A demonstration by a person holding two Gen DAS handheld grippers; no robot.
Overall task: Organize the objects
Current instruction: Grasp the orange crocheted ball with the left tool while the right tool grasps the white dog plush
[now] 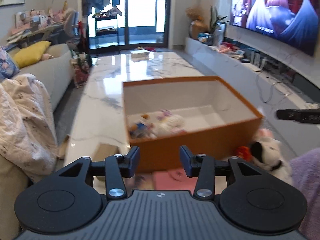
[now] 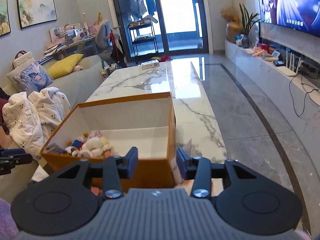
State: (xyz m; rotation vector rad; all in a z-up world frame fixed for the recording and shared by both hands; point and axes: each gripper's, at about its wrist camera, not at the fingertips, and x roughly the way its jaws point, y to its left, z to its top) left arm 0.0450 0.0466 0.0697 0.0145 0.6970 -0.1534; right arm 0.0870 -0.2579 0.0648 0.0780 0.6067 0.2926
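Observation:
An orange box point(image 1: 192, 148) with a white inside stands on the marble table point(image 1: 112, 104). Several small plush toys point(image 1: 170, 123) lie in its near left corner; they also show in the right wrist view point(image 2: 94, 145) inside the box point(image 2: 152, 172). My left gripper point(image 1: 159, 161) is open and empty, just in front of the box's near wall. My right gripper point(image 2: 157, 165) is open and empty, at the box's near right corner. A black-and-white plush toy point(image 1: 268, 154) with an orange piece point(image 1: 243, 152) lies on the table right of the box. A pink item point(image 1: 174, 180) lies under the left gripper.
A sofa point(image 2: 80, 84) with a yellow cushion point(image 2: 66, 65) and a white blanket point(image 2: 36, 118) runs along the left. A small white box point(image 2: 150, 65) sits at the table's far end point(image 2: 140, 80). A TV point(image 1: 276, 10) and a low cabinet point(image 2: 280, 74) line the right wall.

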